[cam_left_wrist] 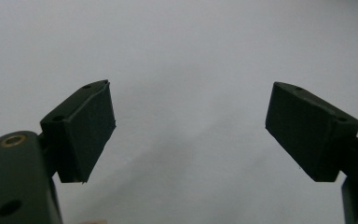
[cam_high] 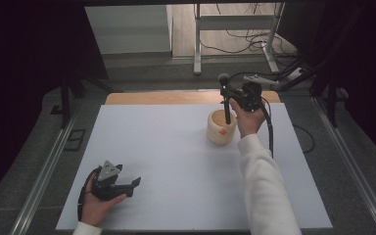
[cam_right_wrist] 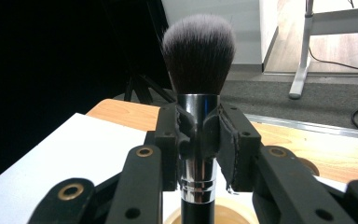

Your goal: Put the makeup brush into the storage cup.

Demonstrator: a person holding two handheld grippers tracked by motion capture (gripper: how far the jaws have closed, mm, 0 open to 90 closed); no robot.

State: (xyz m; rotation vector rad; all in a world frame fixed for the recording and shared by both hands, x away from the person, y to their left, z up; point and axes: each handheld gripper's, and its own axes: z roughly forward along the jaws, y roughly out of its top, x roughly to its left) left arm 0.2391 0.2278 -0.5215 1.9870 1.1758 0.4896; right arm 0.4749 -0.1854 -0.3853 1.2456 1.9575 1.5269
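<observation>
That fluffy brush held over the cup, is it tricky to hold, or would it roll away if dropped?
The makeup brush has a shiny metal collar, so it probably slips easily; the right tool clamps there. Its round handle would likely roll on the table. Standing in the cream cup, the bristle-heavy top might lean against the rim.

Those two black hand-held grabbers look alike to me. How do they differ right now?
The right gripper has its fingers shut on the silver collar of a black makeup brush, bristles up; the left gripper is wide open with nothing between its fingers.

The right gripper is held up over the cream round cup at the far side; the left gripper rests low on the white table, near the front edge.

Both are black, two-fingered, and each is held in one hand.
</observation>
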